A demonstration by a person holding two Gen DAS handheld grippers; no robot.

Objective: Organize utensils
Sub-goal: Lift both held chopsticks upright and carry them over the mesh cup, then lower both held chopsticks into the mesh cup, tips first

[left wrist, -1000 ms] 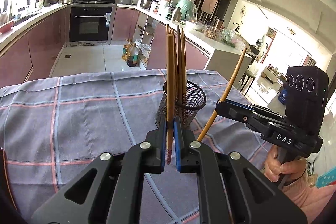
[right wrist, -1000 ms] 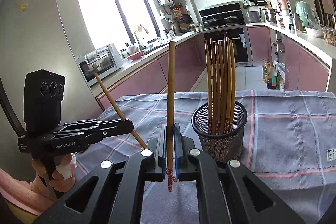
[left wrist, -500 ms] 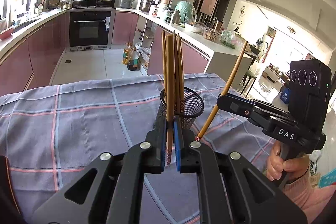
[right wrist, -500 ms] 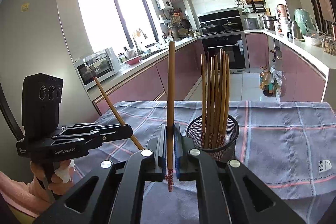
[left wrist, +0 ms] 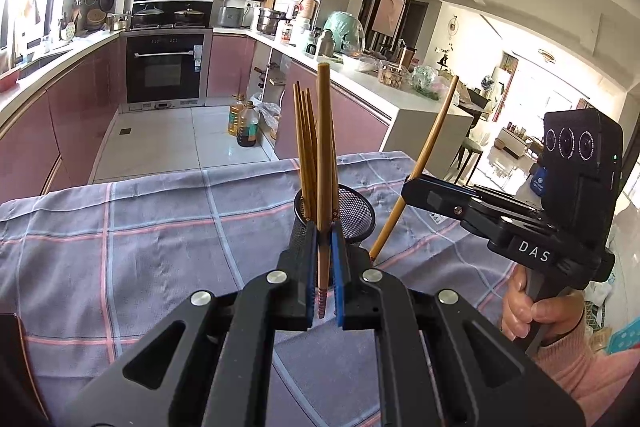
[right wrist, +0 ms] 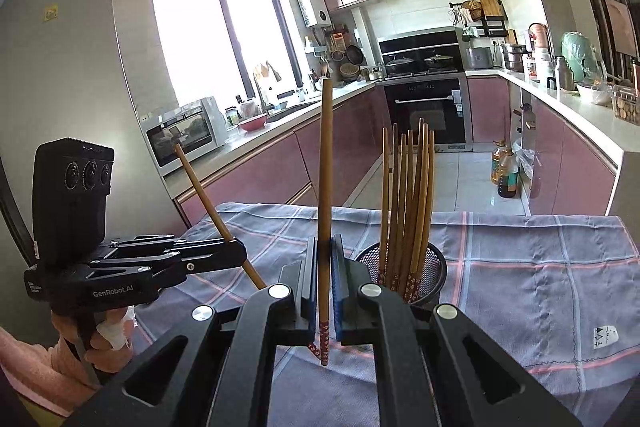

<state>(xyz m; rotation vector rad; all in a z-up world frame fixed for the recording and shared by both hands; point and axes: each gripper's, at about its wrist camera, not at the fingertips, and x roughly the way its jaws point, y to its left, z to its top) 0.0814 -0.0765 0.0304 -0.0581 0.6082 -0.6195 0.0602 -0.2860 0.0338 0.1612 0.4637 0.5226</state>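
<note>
A black mesh holder (left wrist: pixel 354 217) (right wrist: pixel 430 267) stands on the checked cloth with several wooden chopsticks (right wrist: pixel 412 203) upright in it. My left gripper (left wrist: pixel 323 239) is shut on one chopstick (left wrist: pixel 324 155), held upright just in front of and above the holder. My right gripper (right wrist: pixel 325 245) is shut on another chopstick (right wrist: pixel 325 187), upright, left of the holder and raised. The right gripper also shows in the left wrist view (left wrist: pixel 412 187), its chopstick (left wrist: pixel 432 147) tilted, to the holder's right. The left gripper shows in the right wrist view (right wrist: pixel 236 253).
A grey-blue checked cloth (left wrist: pixel 140 239) (right wrist: pixel 540 267) covers the table. Beyond its far edge are the kitchen floor with oil bottles (left wrist: pixel 242 125), pink cabinets and an oven (right wrist: pixel 424 107). A countertop with jars runs along the right (left wrist: pixel 360 67).
Both grippers have risen with their chopsticks. The holder now sits lower and smaller in both views. Both grips are unchanged.
</note>
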